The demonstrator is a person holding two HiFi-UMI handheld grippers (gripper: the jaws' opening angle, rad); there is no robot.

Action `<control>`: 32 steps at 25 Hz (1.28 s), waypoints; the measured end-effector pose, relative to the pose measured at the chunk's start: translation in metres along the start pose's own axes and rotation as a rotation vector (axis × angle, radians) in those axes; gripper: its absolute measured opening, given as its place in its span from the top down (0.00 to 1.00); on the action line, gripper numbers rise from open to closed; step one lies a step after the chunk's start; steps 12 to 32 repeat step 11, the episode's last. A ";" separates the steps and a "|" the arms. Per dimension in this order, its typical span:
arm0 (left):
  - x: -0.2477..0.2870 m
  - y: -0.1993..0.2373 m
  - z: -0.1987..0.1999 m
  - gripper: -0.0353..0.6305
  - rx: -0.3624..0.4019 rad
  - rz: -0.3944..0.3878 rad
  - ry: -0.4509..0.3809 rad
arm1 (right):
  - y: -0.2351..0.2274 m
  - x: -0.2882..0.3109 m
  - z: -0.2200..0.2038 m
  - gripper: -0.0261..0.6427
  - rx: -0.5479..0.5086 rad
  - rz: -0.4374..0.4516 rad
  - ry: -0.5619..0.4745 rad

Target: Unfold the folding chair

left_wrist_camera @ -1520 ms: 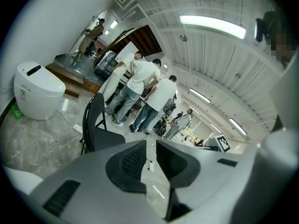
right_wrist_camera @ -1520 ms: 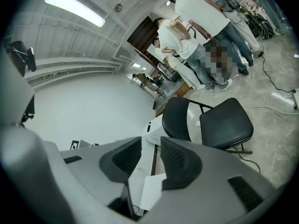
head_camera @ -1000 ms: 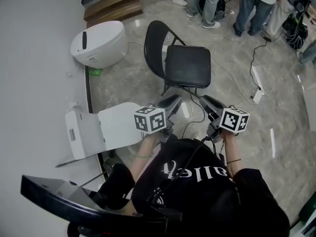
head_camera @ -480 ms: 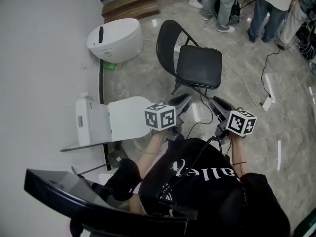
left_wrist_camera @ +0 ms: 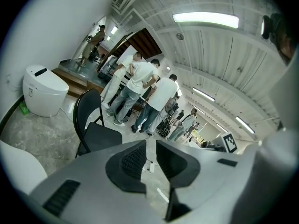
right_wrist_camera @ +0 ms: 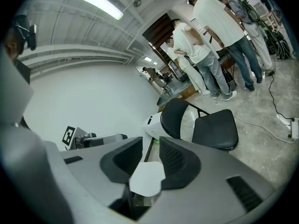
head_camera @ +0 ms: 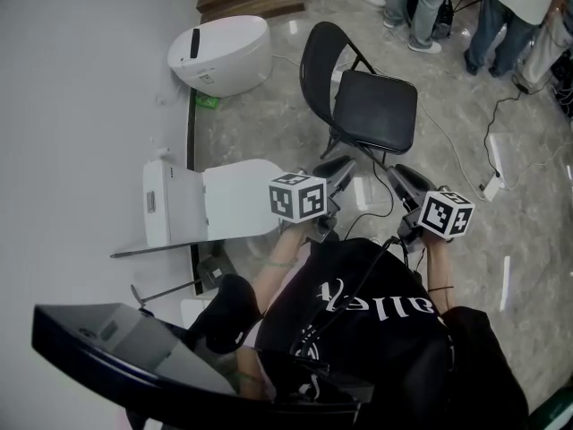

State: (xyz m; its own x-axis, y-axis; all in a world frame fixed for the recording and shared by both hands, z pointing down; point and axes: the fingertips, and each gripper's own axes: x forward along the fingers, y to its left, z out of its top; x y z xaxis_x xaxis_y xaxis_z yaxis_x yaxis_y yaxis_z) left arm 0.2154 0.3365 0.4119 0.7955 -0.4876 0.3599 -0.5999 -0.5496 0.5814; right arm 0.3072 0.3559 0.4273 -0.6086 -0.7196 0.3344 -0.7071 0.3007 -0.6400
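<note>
The black folding chair [head_camera: 374,110] stands unfolded on the marble floor, seat flat and rounded backrest upright; it also shows in the left gripper view [left_wrist_camera: 96,134] and the right gripper view [right_wrist_camera: 215,127]. My left gripper [head_camera: 336,173] hangs in the air just short of the chair's front edge, jaws a little apart with only floor between them [left_wrist_camera: 150,160]. My right gripper [head_camera: 407,179] floats beside it, also short of the chair, jaws apart and holding nothing [right_wrist_camera: 150,155]. Neither gripper touches the chair.
A white toilet [head_camera: 219,54] stands by the wall behind the chair; a second one with its lid raised [head_camera: 201,209] is at my left. Several people [head_camera: 421,7] stand at the far right. A cable and power strip [head_camera: 494,164] lie on the floor.
The head view has swung, so the chair and toilets sit further right in the picture. Both grippers stay in front of the person with their jaws unchanged.
</note>
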 end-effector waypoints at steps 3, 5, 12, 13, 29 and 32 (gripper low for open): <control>-0.001 0.006 0.002 0.85 -0.004 0.001 -0.001 | 0.001 0.006 0.000 0.78 -0.003 -0.002 0.005; 0.000 0.009 0.005 0.85 -0.004 0.003 -0.002 | 0.000 0.009 0.002 0.78 -0.002 -0.003 0.007; 0.004 0.010 0.003 0.85 -0.003 0.009 0.001 | -0.007 0.008 0.000 0.78 0.003 -0.004 0.007; 0.004 0.010 0.003 0.85 -0.003 0.009 0.001 | -0.007 0.008 0.000 0.78 0.003 -0.004 0.007; 0.004 0.010 0.003 0.85 -0.003 0.009 0.001 | -0.007 0.008 0.000 0.78 0.003 -0.004 0.007; 0.004 0.010 0.003 0.85 -0.003 0.009 0.001 | -0.007 0.008 0.000 0.78 0.003 -0.004 0.007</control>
